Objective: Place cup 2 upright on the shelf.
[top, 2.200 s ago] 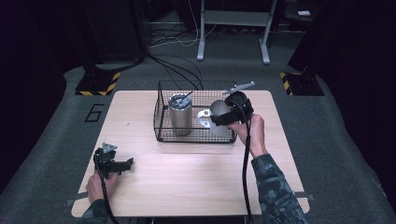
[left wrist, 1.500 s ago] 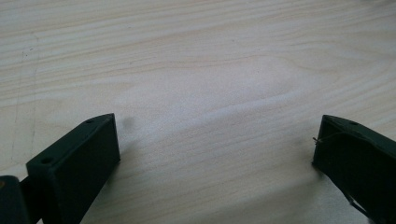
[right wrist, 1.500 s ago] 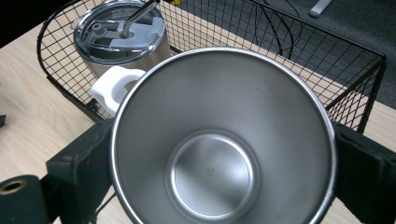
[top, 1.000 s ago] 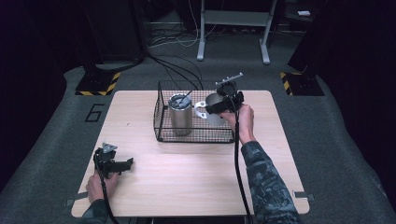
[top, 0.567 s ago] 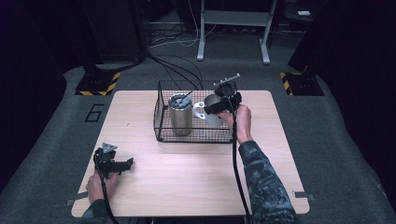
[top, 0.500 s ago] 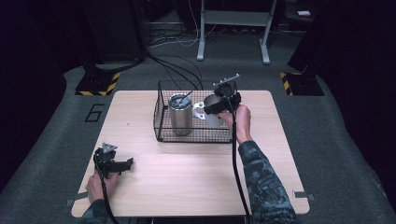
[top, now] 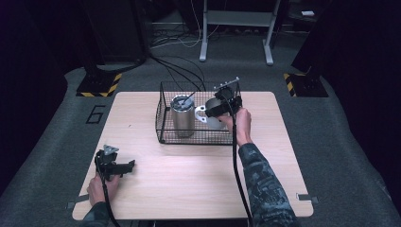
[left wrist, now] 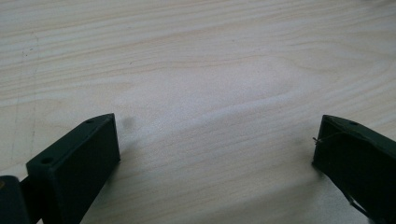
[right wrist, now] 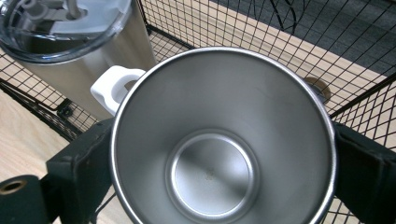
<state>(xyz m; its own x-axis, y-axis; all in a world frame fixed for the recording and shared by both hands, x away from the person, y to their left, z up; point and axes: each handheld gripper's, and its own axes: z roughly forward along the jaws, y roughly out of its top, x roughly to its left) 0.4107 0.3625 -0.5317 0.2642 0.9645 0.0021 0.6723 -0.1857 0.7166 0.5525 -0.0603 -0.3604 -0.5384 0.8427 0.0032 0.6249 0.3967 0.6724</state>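
Observation:
My right gripper (top: 216, 108) is shut on a steel mug (right wrist: 219, 154) with a white handle (right wrist: 114, 86), holding it over the right half of a black wire basket (top: 163, 113). Its jaws press the mug's rim from both sides. The mug (top: 211, 113) hangs upright and is empty inside. A tall steel tumbler (top: 183, 116) with a clear lid (right wrist: 56, 25) and a straw stands in the basket's left half, just beside the mug. My left gripper (top: 127, 165) rests low over the bare tabletop near the front left, open, with nothing between its fingers (left wrist: 74, 158).
The light wooden table (top: 189, 179) has free room in front of the basket. A small round metal piece (right wrist: 317, 88) lies on the basket floor behind the mug. Cables and a metal stand's legs (top: 236, 33) sit on the dark floor beyond the table.
The right gripper carried the mug from beside the basket's right wall up and leftward over the basket, then lowered it slightly. The left gripper stayed still.

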